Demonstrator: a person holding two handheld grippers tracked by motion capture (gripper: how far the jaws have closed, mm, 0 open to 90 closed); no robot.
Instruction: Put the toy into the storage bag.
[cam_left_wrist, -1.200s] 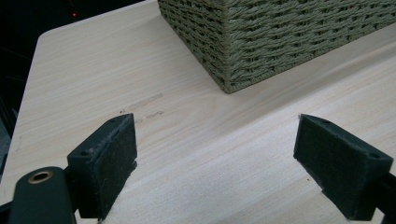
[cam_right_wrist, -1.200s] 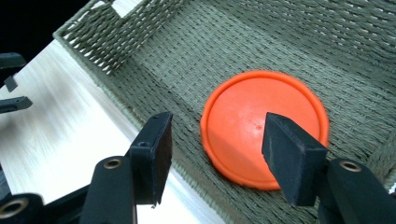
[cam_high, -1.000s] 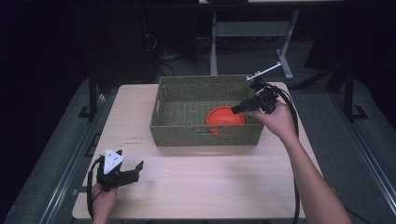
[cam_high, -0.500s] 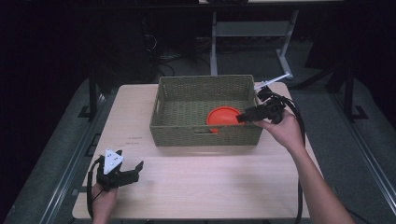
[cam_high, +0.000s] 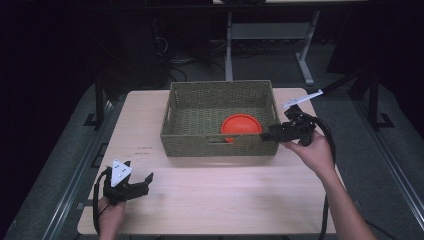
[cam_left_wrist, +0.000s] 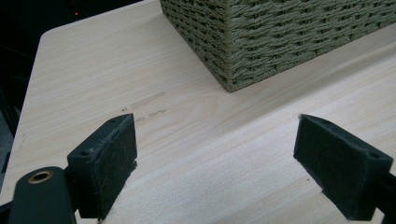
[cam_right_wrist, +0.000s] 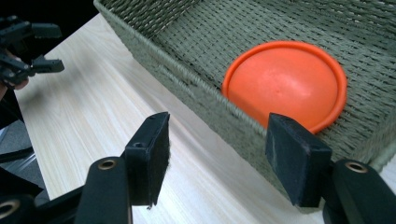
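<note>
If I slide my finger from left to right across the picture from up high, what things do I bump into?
left gripper → basket → orange plate lying in the basket → right gripper

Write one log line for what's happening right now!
left gripper: open, on table | right gripper: open, empty, at basket front-right corner | orange plate: lying in basket

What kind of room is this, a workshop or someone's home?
Probably a lab or test room, not a home: a bare wooden table under a fixed camera, dark metal frames and cables behind it, and a hand-held claw in each hand.
</note>
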